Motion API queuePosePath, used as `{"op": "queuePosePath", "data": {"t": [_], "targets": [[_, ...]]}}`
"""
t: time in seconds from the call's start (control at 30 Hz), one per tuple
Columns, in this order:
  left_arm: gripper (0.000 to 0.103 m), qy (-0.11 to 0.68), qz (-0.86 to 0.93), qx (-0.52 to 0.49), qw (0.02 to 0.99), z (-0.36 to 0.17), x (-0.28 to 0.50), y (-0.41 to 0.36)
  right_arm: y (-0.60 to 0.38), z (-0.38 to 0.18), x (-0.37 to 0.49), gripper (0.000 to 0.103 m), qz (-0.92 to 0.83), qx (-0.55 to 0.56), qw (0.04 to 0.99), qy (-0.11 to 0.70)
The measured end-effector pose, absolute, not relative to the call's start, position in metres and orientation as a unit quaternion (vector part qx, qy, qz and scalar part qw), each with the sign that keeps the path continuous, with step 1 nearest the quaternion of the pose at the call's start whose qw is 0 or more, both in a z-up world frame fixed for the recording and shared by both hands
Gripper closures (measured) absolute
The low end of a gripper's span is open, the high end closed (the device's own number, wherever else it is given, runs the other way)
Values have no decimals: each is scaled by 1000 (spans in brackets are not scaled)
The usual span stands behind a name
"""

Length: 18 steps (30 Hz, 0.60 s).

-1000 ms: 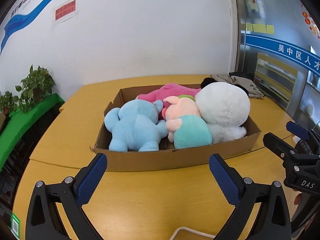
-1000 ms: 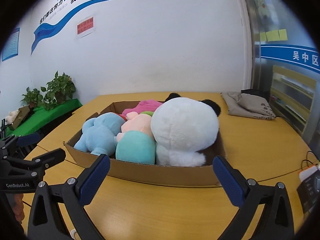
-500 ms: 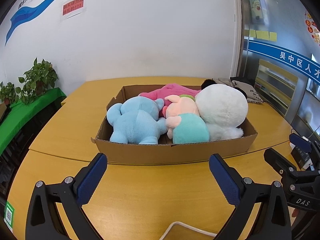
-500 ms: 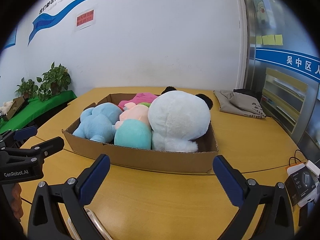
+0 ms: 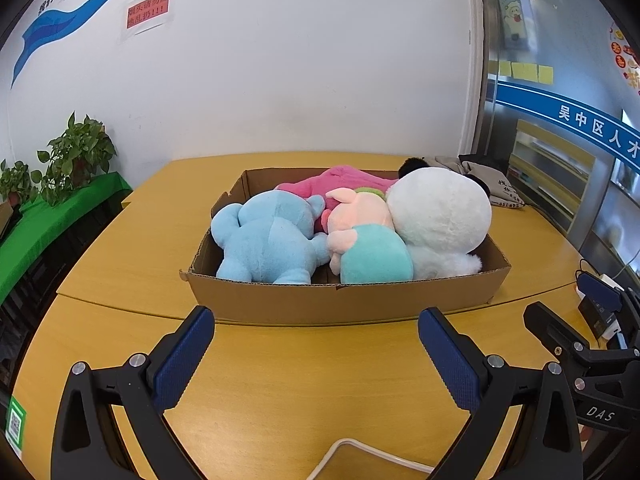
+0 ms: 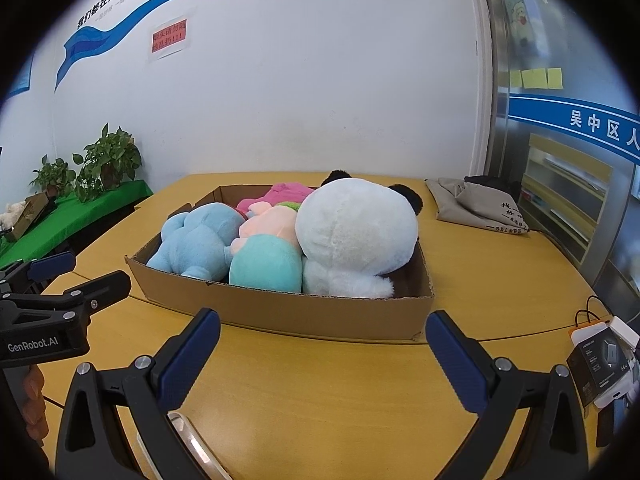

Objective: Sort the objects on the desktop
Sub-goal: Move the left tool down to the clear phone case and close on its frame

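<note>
A shallow cardboard box (image 5: 344, 304) (image 6: 288, 312) sits on the yellow table and holds several plush toys. A blue plush (image 5: 268, 240) (image 6: 196, 240) lies at its left, a pink and teal plush (image 5: 368, 248) (image 6: 268, 252) in the middle, a white panda (image 5: 440, 216) (image 6: 356, 236) at the right, and a magenta plush (image 5: 340, 180) (image 6: 276, 194) behind. My left gripper (image 5: 316, 348) stands open, short of the box's near wall, nothing between its fingers. My right gripper (image 6: 322, 352) is open too, also in front of the box and empty.
A grey cloth bag (image 6: 476, 204) lies on the table behind the box at the right. A black and white device with cables (image 6: 600, 356) sits at the right table edge. Potted plants (image 5: 76, 156) stand on a green ledge at the left. A white cable (image 5: 360, 452) lies near me.
Both grippers have drawn back and risen a little from the box, so it looks smaller and more bare table shows in front. Both stay open.
</note>
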<state>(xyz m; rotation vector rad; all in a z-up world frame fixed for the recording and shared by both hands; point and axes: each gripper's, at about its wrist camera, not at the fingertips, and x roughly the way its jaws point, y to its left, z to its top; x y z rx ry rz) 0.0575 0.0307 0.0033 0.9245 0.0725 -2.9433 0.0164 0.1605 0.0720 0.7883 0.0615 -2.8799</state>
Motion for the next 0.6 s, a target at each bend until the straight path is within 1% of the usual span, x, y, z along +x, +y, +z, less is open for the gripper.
{"op": "queuePosePath", "data": {"t": [0.6], "targets": [[0, 32, -948, 316, 37, -5, 57, 30, 157, 67, 19, 0, -958, 275, 81, 19]]}}
